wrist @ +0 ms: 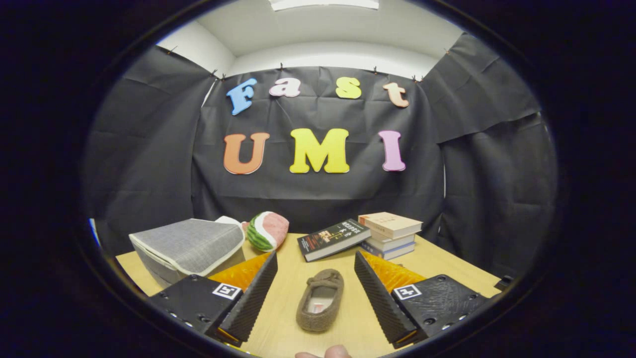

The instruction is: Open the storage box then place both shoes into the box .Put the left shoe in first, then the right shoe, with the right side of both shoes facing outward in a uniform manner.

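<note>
A small brown fuzzy shoe (320,300) lies on the wooden table (437,263) between my two fingers, its toe pointing away from me. My gripper (315,266) is open, the fingers wide apart on either side of the shoe and touching nothing. The grey fabric storage box (186,248) stands to the left, just beyond the left finger, with its white-trimmed lid down. A person's fingertips (325,353) show at the near edge, right behind the shoe's heel.
A watermelon-slice toy (267,230) sits beyond the box. A dark book (333,239) leans against a stack of books (390,234) beyond the right finger. The table's right edge runs close past the right finger.
</note>
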